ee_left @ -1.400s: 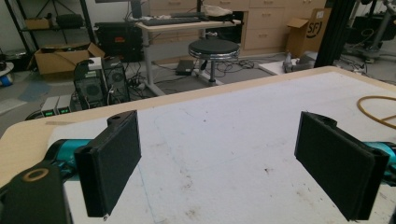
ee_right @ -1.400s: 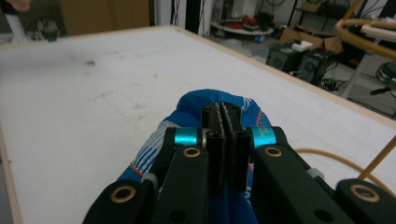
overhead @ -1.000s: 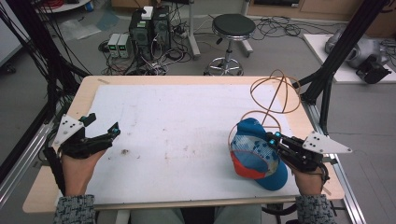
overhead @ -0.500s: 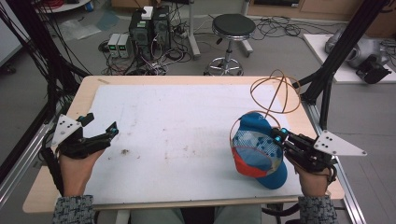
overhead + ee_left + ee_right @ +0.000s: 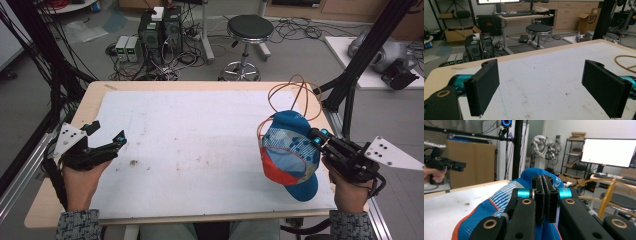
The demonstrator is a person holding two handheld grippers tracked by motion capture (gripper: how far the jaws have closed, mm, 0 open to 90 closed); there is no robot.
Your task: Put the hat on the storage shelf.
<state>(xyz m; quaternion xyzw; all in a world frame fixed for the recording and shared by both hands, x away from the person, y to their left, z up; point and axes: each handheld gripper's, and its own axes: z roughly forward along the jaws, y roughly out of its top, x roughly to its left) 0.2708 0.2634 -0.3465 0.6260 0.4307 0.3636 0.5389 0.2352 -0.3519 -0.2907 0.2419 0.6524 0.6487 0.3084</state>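
Right gripper (image 5: 317, 134) lifts blue cap (image 5: 289, 150) at table's four o'clock

Jaws pinch the soft, light fabric, which sags; a brim hold looks firmer. Left gripper (image 5: 107, 137) waits, jaws apart.

Wide bare stretch across the middle of the white mat (image 5: 200, 140), from the far edge to the near edge, free for passing; a few small dark specks (image 5: 134, 162) there, flat and no hindrance. Near the left edge, blocked by the left gripper (image 5: 107, 135), jaws spread wide and empty. Near the right edge, blocked by the blue cap (image 5: 287, 150), lifted off the surface and pinched in the right gripper (image 5: 316, 136). At the far right corner, cluttered by orange wire hoops (image 5: 295, 97) just behind the cap. Beyond that corner, hemmed in by a black frame strut (image 5: 360, 65).
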